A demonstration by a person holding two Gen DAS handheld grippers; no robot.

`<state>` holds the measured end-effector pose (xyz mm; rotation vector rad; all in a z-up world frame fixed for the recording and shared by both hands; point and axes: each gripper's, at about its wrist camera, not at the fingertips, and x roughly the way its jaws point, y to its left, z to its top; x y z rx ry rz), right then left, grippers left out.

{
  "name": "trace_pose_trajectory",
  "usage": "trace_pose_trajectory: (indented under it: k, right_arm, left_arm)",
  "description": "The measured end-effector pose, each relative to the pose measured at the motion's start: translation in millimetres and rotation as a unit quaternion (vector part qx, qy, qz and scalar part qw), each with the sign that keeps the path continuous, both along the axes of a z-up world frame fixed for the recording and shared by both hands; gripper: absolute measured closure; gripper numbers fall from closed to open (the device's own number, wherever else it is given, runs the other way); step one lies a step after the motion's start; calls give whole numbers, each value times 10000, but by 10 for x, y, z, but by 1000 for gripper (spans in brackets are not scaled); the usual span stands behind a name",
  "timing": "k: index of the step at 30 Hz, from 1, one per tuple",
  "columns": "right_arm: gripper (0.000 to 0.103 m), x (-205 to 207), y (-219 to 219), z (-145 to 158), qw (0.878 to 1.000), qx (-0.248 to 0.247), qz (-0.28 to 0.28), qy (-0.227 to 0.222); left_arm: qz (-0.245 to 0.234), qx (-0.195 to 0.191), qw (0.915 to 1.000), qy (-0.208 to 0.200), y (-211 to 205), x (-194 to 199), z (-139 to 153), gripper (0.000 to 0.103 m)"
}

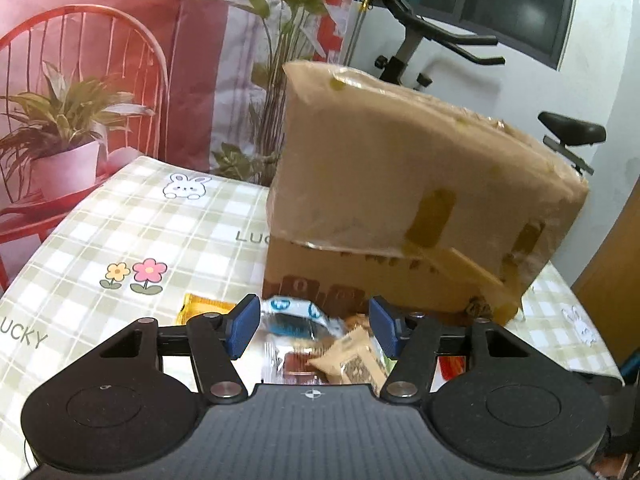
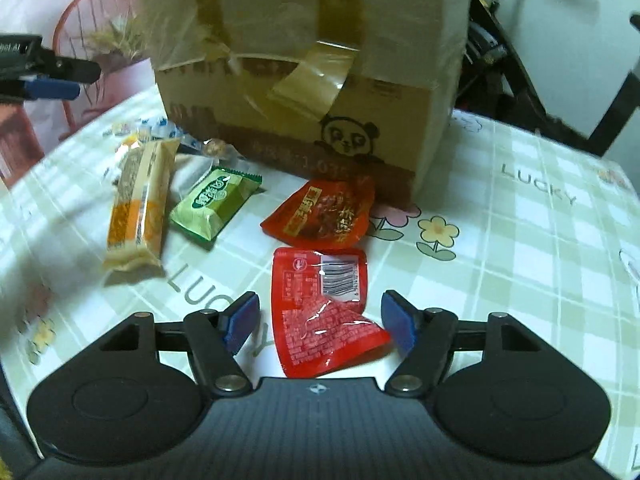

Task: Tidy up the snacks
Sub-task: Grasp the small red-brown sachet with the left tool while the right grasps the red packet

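Red foil sachet (image 2: 320,304), barcode side up, just before cardboard box (image 2: 304,80) on bench (image 2: 520,240); light, crinkly, slippery. Right gripper (image 2: 320,320) fingers released astride it; best pinched across its sealed edges.

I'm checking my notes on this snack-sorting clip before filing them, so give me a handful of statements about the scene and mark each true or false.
1. The right gripper has a red packet lying between its open fingers. True.
2. The cardboard box has a panda drawn on its side. True.
3. The green snack packet lies inside the box. False: it lies on the checked tablecloth in front of the box.
4. The left gripper is clamped shut on a packet. False: its pads stand apart, with packets below them.
5. A long orange-and-cream bar lies left of the green packet. True.
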<state>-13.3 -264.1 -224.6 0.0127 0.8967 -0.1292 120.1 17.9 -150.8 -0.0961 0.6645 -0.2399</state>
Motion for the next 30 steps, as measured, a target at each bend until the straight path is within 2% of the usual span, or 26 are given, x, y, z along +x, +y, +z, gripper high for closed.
trace_pose_trajectory:
  k: [5,7,8,9,12,21,24,30]
  right_arm:
    - [34,-34,38,-58,9998,-183,-19,-82]
    - [39,-67,54,-61,9997,-210,20,-144]
    - [46,-85,58,-48,9997,-207,38,-159]
    - [48,-98,63,-35,9997,-204,37,-160]
    - [51,-113,90,-23,9997,-177,46,-148]
    - [52,-253,107,88,9980,326,-214,-489]
    - [52,-265,126,166,9968,406,-263,-636]
    - [52,-260,140,325,9949,401,-312,-876]
  left_arm:
    - [20,2,9999,141,-32,-51,-99,41]
    - [-6,-11,9998,183,-61,-81,-132,41]
    - [-29,-5,9998,197,-81,-96,-147,41]
    - [-54,4,9998,206,-97,-108,-164,41]
    - [-102,22,9996,261,-130,-135,-215,41]
    - [6,-12,9991,434,-22,-189,-328,41]
    - [-2,-68,9981,616,38,-201,-427,50]
    - [166,-45,9976,677,184,-164,-511,52]
